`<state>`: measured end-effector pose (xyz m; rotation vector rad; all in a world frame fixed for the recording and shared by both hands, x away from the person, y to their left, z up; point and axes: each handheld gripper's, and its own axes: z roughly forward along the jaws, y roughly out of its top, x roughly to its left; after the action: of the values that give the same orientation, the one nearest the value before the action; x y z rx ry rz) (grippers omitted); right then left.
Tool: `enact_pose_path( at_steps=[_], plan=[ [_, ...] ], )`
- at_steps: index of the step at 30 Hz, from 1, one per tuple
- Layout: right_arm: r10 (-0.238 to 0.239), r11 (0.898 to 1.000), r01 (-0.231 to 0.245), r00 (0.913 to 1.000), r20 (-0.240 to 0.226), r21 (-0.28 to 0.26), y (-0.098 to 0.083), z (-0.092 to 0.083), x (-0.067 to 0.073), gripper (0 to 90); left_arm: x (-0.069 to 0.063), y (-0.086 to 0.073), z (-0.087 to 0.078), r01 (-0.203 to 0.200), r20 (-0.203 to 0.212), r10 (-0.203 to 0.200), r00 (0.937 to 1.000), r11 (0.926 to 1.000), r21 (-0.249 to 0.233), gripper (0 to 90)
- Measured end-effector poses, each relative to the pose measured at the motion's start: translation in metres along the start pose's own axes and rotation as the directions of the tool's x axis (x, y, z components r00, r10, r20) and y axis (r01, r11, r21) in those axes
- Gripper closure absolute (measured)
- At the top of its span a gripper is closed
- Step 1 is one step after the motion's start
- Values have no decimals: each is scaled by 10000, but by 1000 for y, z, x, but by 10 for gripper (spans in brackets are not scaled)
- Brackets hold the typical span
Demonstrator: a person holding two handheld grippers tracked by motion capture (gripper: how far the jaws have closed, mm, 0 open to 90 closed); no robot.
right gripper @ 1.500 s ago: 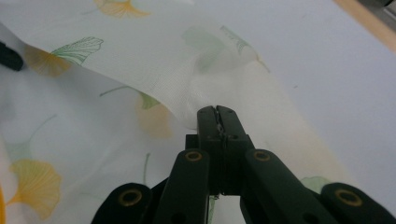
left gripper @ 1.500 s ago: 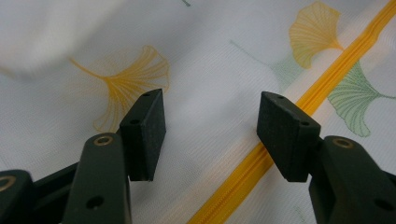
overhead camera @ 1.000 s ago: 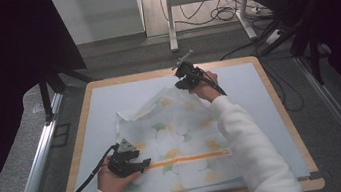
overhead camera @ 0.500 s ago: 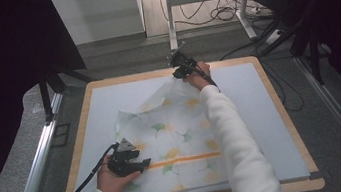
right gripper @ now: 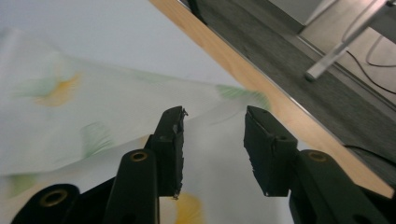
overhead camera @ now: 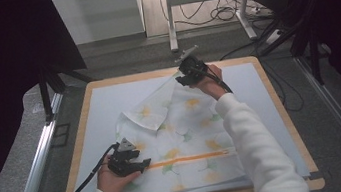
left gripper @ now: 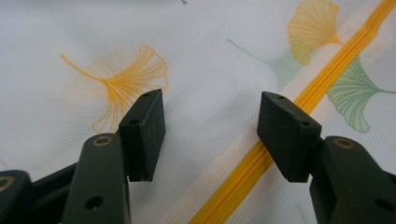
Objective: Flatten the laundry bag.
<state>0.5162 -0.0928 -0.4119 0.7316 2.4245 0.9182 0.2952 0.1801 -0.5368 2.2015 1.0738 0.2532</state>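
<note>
- pale blue mat [overhead camera: 104, 105] on a wood-edged table [overhead camera: 281, 110] carries the work.
- right gripper [overhead camera: 187, 77], at the far edge, jaws just been opening, parted, cloth corner loose between them.
- left gripper [overhead camera: 135, 165] gapes over the near part, pads off the orange zipper [overhead camera: 187, 158].
- mesh bag [overhead camera: 183, 129] lies flat between both; its zipper runs crosswise from the left gripper, the nearer tool.

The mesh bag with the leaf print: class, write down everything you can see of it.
The mesh bag is thin, white, see-through fabric printed with yellow and green fan-shaped leaves. An orange zip runs across its near part. It lies mostly flat on the pale blue mat, with its far left corner folded over. The left tool rests on it by the zip, jaws open.
</note>
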Motion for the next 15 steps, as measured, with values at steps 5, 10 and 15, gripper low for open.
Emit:
enact_pose_path(
  at_steps=[5, 10, 15],
  plan=[
    [32, 9994, -55, 9977, -680, -334, -17, -28, 20, 544, 0, 0, 0, 0, -23, 0, 10000, 10000, -27, 418],
    [1, 9997, -27, 9937, -1123, -224, -39, -42, 40, 551, -1, 0, 0, 27, -26, -27, 10000, 10000, -54, 418],
    [759, 9971, -765, 9830, -1669, 27, -74, -39, 52, 565, -1, -1, 0, 30, -21, -30, 10000, 10000, -91, 415]
  ],
)
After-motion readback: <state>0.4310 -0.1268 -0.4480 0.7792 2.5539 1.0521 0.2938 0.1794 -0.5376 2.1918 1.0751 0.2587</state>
